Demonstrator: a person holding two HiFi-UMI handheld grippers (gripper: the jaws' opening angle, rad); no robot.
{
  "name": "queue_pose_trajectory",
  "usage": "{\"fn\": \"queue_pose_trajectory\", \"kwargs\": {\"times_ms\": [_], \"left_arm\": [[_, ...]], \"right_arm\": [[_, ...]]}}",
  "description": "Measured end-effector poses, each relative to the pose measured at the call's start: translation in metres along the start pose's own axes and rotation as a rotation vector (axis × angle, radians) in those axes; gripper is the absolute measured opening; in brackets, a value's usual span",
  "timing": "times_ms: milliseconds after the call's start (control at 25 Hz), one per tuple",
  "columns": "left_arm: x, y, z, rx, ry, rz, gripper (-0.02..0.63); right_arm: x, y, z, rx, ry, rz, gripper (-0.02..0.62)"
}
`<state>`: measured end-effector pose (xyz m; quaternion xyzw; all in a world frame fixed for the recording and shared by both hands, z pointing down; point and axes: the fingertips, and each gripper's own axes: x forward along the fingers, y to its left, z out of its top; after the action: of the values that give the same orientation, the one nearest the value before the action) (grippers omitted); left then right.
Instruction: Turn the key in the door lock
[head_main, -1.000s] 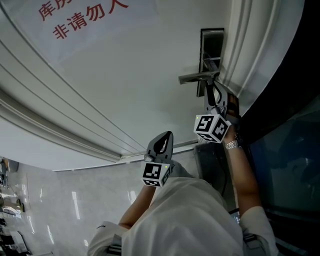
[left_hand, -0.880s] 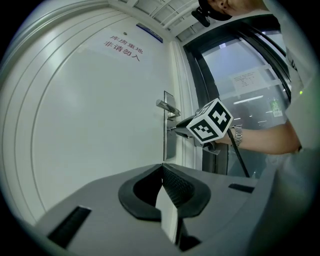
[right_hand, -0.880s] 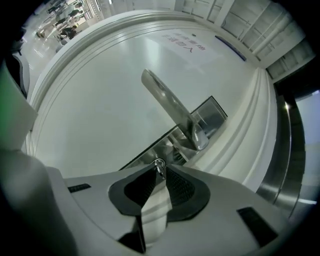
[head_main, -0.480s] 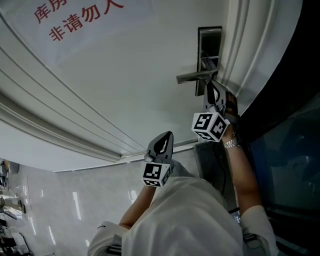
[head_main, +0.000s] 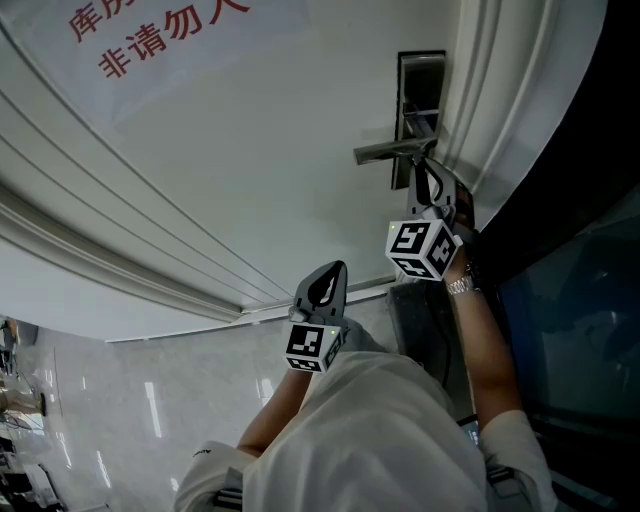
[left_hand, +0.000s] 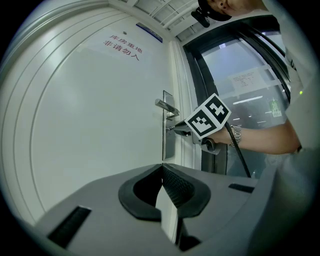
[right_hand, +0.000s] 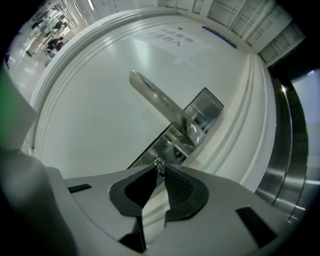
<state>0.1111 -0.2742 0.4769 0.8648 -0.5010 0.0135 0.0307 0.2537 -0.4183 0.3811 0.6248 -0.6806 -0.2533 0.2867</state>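
The key (right_hand: 159, 162) is pinched in the lock (right_hand: 159, 149).
It is held by the right gripper's (right_hand: 161, 168) fingers, just closed on it, under the door handle (right_hand: 162, 102) at the door's right edge. The left gripper's (left_hand: 162, 169) fingers are pressed together, empty.

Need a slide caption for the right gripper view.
Right gripper, jaws just closed on the key in the lock plate, under the lever handle of the white door.
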Motion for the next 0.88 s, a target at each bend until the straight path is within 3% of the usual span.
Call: {"fn": "queue_pose_trajectory", "kwargs": {"times_ms": [160,360,720,880], "left_arm": [[0.0006,-0.0015,0.002,0.002,-0.004,-0.003,0.009],[-0.0006,-0.0026,0.0009,0.004,0.0,-0.005,0.009],[-0.002,-0.001,-0.0008,0.003,0.004,0.006,0.009],[-0.0027,0.0001,-0.0027,0.002,0.01,0.01,0.009]], "right_arm": [[-0.0001,-0.0009,0.0,0.034,0.003,0.014,0.051],[-0.0002,-0.0016,-0.0005,0.233,-0.006,0.078,0.008],[0.0003,-0.0033,-0.0006,0.362,-0.021,0.088,0.008],[-0.0001,-0.0045,-0.0012,0.483,-0.021,0.125,0.008]]}}
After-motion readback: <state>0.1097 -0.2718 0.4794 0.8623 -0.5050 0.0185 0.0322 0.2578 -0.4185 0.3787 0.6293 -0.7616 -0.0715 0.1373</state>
